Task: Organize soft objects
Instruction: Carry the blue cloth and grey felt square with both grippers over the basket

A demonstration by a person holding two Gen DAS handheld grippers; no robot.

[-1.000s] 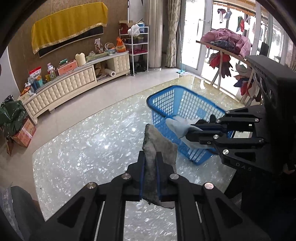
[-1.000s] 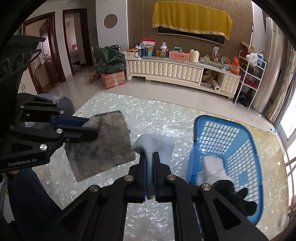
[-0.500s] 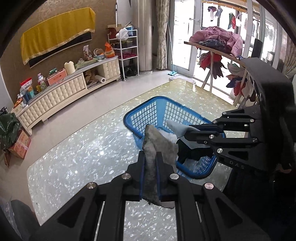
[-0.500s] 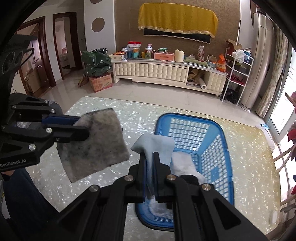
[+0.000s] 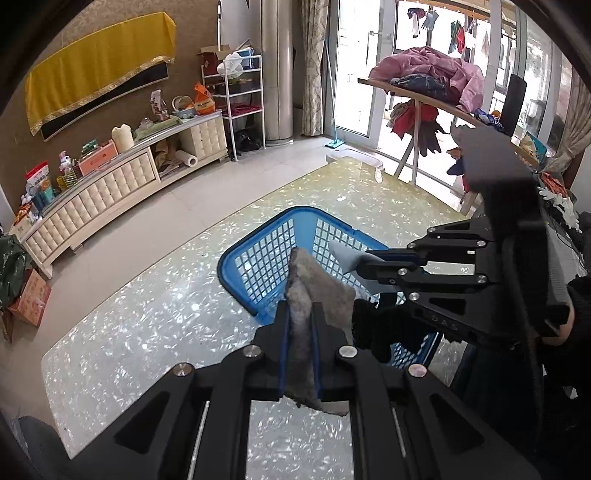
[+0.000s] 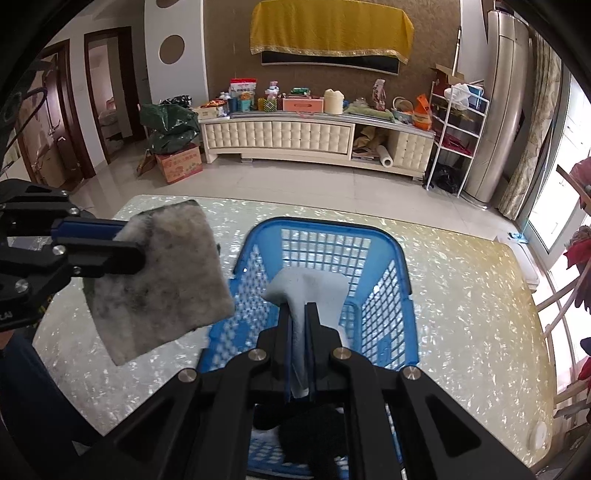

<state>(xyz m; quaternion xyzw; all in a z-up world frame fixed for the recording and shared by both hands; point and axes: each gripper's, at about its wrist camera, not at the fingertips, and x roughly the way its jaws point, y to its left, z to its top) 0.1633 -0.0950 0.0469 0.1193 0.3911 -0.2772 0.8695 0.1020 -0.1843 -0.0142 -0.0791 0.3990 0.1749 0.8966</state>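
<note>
**Two cloths held above a blue basket in a cluttered living room**

A pearly, shell-patterned bench (image 6: 461, 295) fills the lower half of both views, carrying a blue mesh basket (image 6: 400, 266) at frame centre. The left claw (image 5: 300, 314) is clamped on a fuzzy grey cloth (image 5: 317, 291) that stands upright between its fingers, at the basket's near rim. The right claw (image 6: 298, 314) is closed on a pale blue cloth (image 6: 310, 284) held over the basket's interior; a dark item (image 6: 314, 424) lies in the basket beneath it. Beyond the bench, pale floor tiles (image 6: 295, 188) run to a long cream cabinet (image 6: 277, 136) crowded with boxes and packets. A yellow drape (image 6: 328, 27) hangs on the brown wall at upper centre. A white wire shelf (image 6: 458, 122) stands at right, and piled clothes (image 5: 436, 74) sit by the glass doors at the left wrist view's upper right.
</note>
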